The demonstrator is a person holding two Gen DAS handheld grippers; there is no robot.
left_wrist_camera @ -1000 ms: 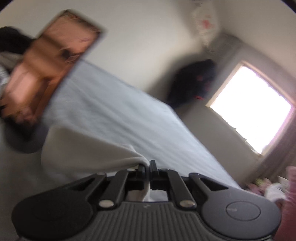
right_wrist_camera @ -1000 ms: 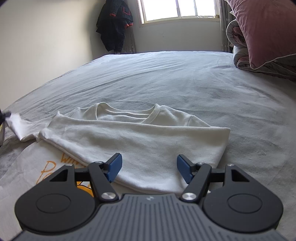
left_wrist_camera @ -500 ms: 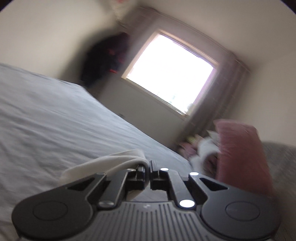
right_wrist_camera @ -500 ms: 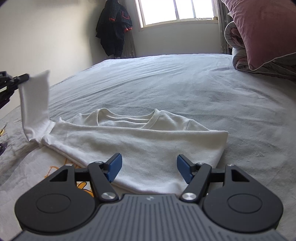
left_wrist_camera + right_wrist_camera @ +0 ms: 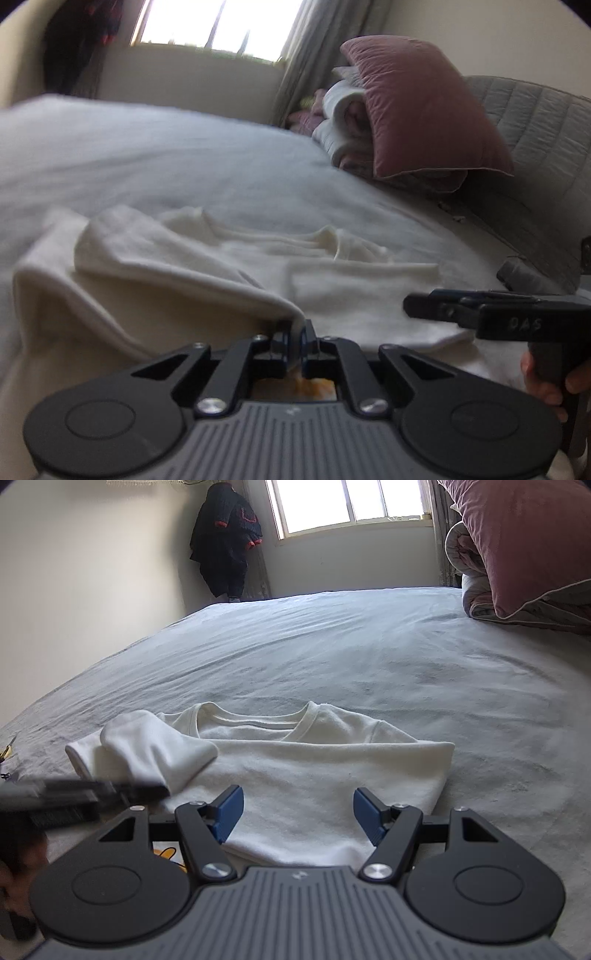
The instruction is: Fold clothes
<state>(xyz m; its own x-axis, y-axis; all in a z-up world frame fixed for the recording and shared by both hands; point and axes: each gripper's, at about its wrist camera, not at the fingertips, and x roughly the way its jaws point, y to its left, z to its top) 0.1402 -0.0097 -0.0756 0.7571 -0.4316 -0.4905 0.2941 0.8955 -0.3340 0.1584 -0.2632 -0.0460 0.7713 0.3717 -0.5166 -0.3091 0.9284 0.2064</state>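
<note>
A white T-shirt lies on the grey bed sheet, its right side folded in and its collar facing away. Its left sleeve is folded over onto the shirt's body. My left gripper still pinches the sleeve's edge, low over the shirt, and its jaws are starting to open. My right gripper hovers open just above the shirt's near hem, nothing between its blue pads. A yellow print peeks out under the near hem.
A pink pillow rests on rolled quilts at the head of the bed, by a grey padded headboard. A dark jacket hangs in the corner beside the window. A hand holds the right gripper's handle.
My left gripper has swung the sleeve up from the left side and over, down onto the shirt's body. The right gripper has stayed where it was, still open.
</note>
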